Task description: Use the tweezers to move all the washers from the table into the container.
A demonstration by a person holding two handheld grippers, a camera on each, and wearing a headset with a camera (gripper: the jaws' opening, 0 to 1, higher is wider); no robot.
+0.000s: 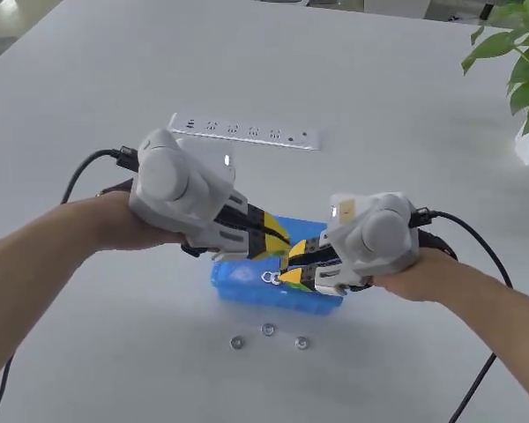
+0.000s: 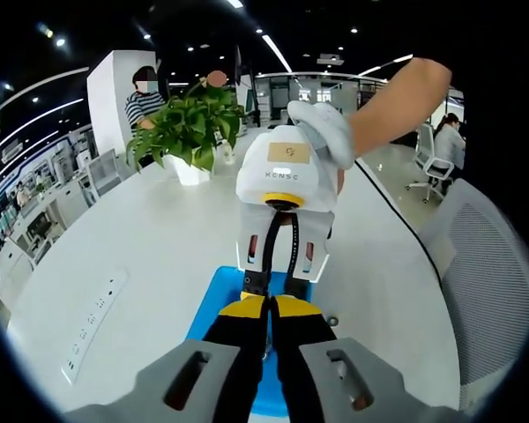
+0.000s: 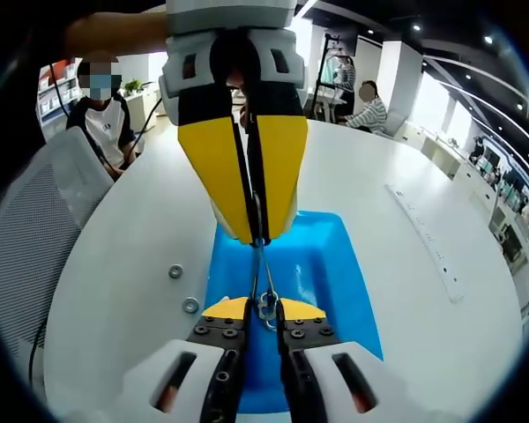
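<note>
The table [image 1: 88, 106] was wide and smooth, so a dropped washer would likely have rolled off toward its near edge. The blue container [image 1: 238, 280] lay well in from every edge. Both grippers met above it.

The left gripper [image 2: 267, 306] was clenched on the rear of the tweezers [image 3: 257, 264]. The right gripper [image 3: 266, 314] was pressed shut across their arms, near the tips. One washer [image 1: 269, 278] hung pinched at those tips, over the container's near wall rather than its middle.

That was the main risk. Easing the right jaws there could have let the washer strike the rim and bounce out onto the table. Two grippers sharing one slim tool also risked twisting it, and a small twist could have flicked the washer loose early.

The container's floor looked bare blue where it was visible in the right gripper view. The jaws hid part of it, so a washer already lying inside could not be ruled out.

Three loose washers [image 1: 268, 330] sat in a short row between the container and the table's near edge.
</note>
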